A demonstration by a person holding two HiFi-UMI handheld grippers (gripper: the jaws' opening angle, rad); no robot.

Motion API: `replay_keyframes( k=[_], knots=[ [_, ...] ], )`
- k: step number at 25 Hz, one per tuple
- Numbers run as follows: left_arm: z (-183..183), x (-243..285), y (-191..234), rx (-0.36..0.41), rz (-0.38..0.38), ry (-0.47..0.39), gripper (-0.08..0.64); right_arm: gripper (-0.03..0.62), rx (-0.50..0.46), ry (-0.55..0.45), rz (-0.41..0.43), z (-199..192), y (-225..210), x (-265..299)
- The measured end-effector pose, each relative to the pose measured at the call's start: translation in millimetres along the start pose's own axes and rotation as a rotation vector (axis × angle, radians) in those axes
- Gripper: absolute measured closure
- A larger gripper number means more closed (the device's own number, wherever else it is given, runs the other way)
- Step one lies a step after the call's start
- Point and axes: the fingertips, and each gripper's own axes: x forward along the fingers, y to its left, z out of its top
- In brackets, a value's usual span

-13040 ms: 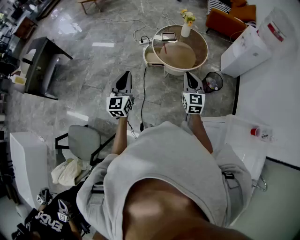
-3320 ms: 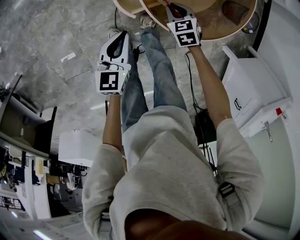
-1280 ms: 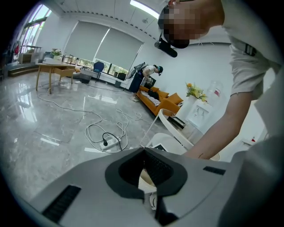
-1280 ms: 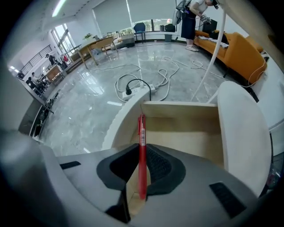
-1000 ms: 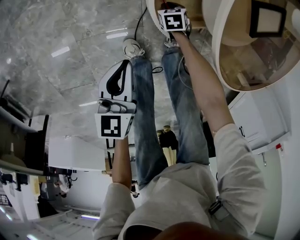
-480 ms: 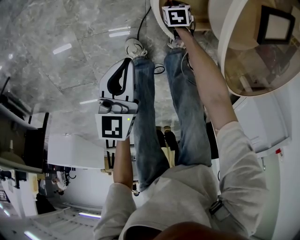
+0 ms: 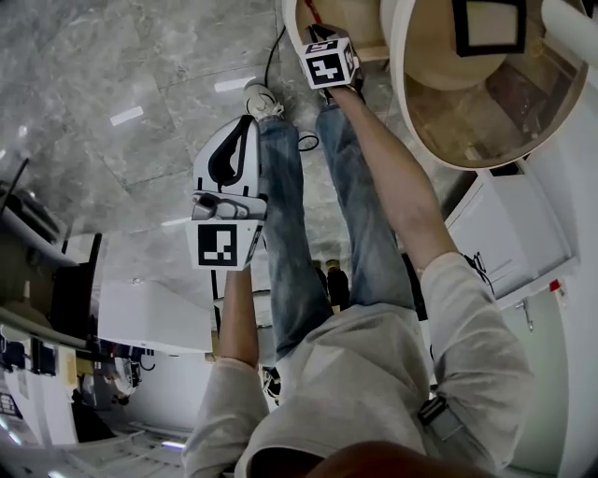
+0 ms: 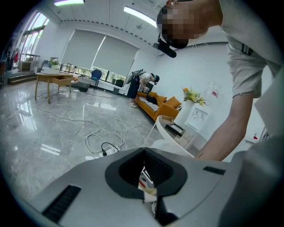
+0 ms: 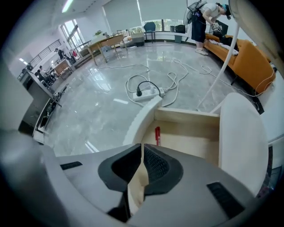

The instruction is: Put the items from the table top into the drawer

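The round table's drawer (image 9: 177, 116) is pulled open, and a red pen (image 9: 157, 135) lies on its wooden floor. My right gripper (image 9: 142, 145) hovers just above and in front of the drawer, shut with nothing between its jaws. From the head view its marker cube shows at the drawer's (image 7: 360, 23) front edge, hiding the right gripper's (image 7: 320, 35) tips. My left gripper (image 7: 249, 129) hangs lower over the floor beside the person's legs, also shut and holding nothing (image 8: 144, 150). On the table top (image 7: 467, 121) stand a framed picture (image 7: 488, 23) and a white vase (image 7: 572, 21).
A power strip (image 9: 148, 93) and loose cables lie on the grey floor beyond the drawer. A white cabinet (image 7: 509, 233) stands right of the table. An orange sofa (image 9: 248, 62) is farther back. The person's legs (image 7: 290, 243) stand between the grippers.
My right gripper has drawn back a little from the drawer toward me. The head view has swung, so the table sits further left. The left gripper has barely moved.
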Motion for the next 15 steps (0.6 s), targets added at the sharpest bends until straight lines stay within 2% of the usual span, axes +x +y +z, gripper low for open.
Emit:
replay_keyframes(
  k=[3, 9, 15],
  knots=[
    [18, -9, -6, 0.008, -0.002, -0.021, 0.545, 0.558, -0.012, -0.044, 0.026, 11, 20, -38],
    [48, -31, -19, 0.02, -0.005, -0.06, 0.545, 0.563, -0.056, -0.201, 0.104, 45, 63, -131],
    [62, -39, -37, 0.041, -0.011, -0.054, 0.545, 0.565, -0.064, -0.332, 0.13, 69, 65, -214]
  ],
)
